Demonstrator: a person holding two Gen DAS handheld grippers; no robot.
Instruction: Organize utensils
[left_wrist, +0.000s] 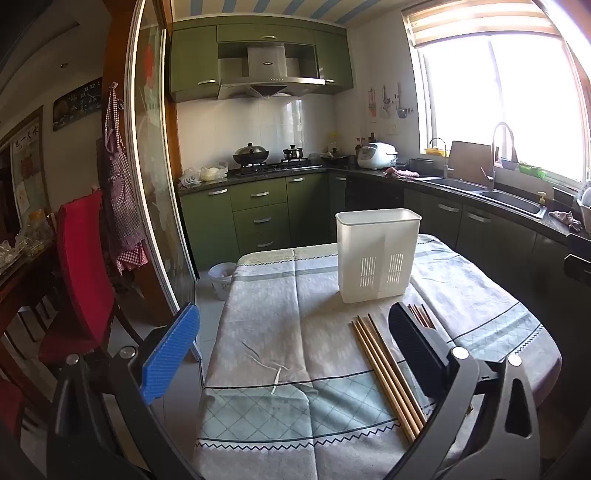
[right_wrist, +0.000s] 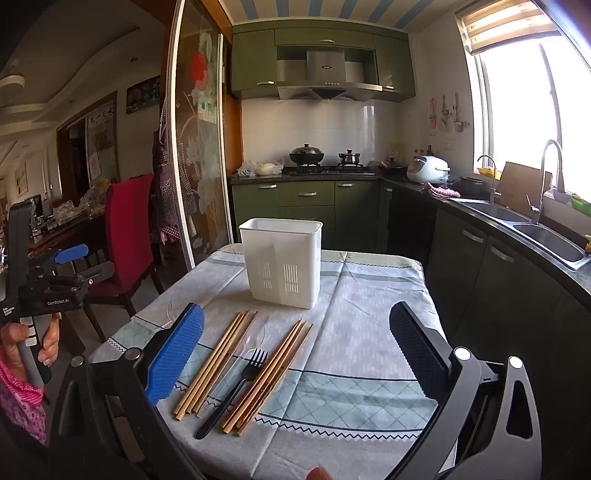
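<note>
A white plastic utensil holder (right_wrist: 282, 260) stands upright at the far middle of the clothed table; it also shows in the left wrist view (left_wrist: 376, 254). In front of it lie two bundles of wooden chopsticks, a left bundle (right_wrist: 216, 363) and a right bundle (right_wrist: 269, 373), with a black plastic fork (right_wrist: 236, 387) between them. In the left wrist view one bundle (left_wrist: 388, 373) lies beside the black finger. My right gripper (right_wrist: 295, 354) is open above the chopsticks and fork, holding nothing. My left gripper (left_wrist: 291, 350) is open and empty over the table's left part.
The table carries a grey-green patterned cloth (right_wrist: 362, 354). A red chair (right_wrist: 127, 236) and a sliding glass door (right_wrist: 195, 147) stand left. Green cabinets, a stove (right_wrist: 321, 168) and a sink (right_wrist: 546, 236) line the back and right. A bin (left_wrist: 221, 275) stands on the floor.
</note>
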